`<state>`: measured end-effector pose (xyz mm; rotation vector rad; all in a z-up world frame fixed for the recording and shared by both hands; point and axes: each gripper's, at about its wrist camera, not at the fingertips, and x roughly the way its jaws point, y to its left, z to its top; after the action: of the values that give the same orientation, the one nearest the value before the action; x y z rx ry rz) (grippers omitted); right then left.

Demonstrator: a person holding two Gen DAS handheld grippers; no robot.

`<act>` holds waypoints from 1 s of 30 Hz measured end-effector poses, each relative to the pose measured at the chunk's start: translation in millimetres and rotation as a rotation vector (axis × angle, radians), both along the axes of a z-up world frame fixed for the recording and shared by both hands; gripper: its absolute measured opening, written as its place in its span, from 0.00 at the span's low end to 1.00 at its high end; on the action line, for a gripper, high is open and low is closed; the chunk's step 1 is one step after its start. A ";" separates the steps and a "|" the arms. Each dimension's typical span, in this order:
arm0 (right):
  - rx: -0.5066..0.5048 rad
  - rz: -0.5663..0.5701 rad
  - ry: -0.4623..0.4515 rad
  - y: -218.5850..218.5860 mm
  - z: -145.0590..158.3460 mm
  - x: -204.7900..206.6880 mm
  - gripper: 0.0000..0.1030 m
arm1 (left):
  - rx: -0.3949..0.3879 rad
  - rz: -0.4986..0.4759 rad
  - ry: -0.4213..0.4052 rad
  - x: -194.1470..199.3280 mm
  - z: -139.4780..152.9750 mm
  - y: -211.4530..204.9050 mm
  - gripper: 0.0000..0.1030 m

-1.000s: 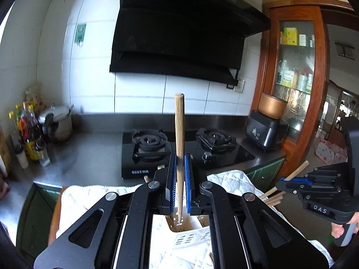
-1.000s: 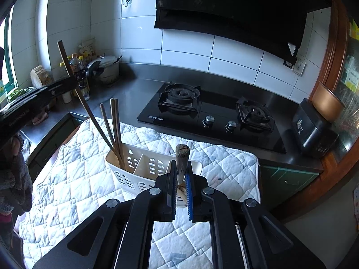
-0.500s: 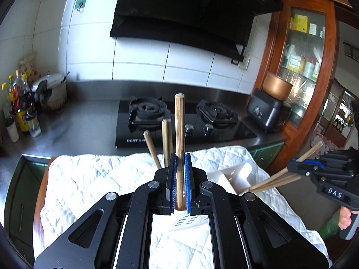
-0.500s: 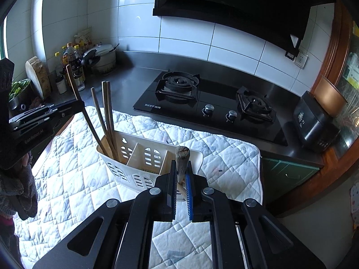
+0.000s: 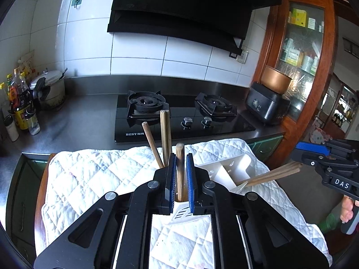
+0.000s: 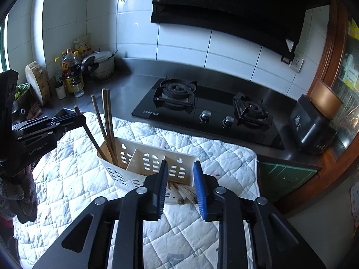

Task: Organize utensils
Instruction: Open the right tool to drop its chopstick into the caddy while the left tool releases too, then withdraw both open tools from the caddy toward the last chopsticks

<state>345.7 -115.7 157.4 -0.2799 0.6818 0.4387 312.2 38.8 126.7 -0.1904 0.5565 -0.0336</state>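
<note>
Chopsticks (image 6: 105, 121) crowd the caddy (image 6: 143, 157) before the stove (image 6: 208, 109), both tools' jaws opening, gripping nothing.

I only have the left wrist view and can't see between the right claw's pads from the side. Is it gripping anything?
Observer: No. The right claw has its jaws opening, with nothing pinched. The wooden handles lie loose below it in the holder.
Operator: How many chopsticks are at the other end?
Observer: Three loose chopsticks, plus one chopstick at the left claw.
</note>
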 end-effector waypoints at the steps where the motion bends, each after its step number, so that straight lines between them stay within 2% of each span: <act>1: 0.010 -0.001 -0.014 -3.6 4.3 -5.2 0.27 | 0.001 0.000 -0.007 -4.2 3.4 -0.7 0.09; 7: 0.077 0.009 -0.054 -30.3 9.0 -49.8 0.32 | 0.009 0.000 -0.053 -43.6 19.1 -2.8 0.10; 12: 0.095 0.017 -0.029 -47.1 -21.2 -90.7 0.35 | -0.001 -0.001 -0.059 -81.5 11.7 -5.0 0.10; 14: 0.094 0.018 -0.014 -49.8 -38.9 -105.5 0.41 | -0.029 -0.006 -0.051 -96.4 3.2 -5.0 0.10; 20: 0.091 0.028 0.049 -50.8 -99.0 -142.1 0.44 | -0.033 -0.002 -0.003 -133.0 -34.4 -14.1 0.10; 23: 0.100 0.024 0.083 -50.4 -125.6 -154.0 0.59 | -0.034 0.004 0.030 -147.0 -56.6 -16.8 0.10; 30: 0.116 0.005 0.164 -43.8 -177.1 -170.5 0.59 | -0.052 0.032 0.110 -174.5 -104.4 -15.6 0.11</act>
<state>175.2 -159.5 -19.8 -0.1370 0.8124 0.5075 137.6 23.3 22.4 -0.2525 0.6624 -0.0067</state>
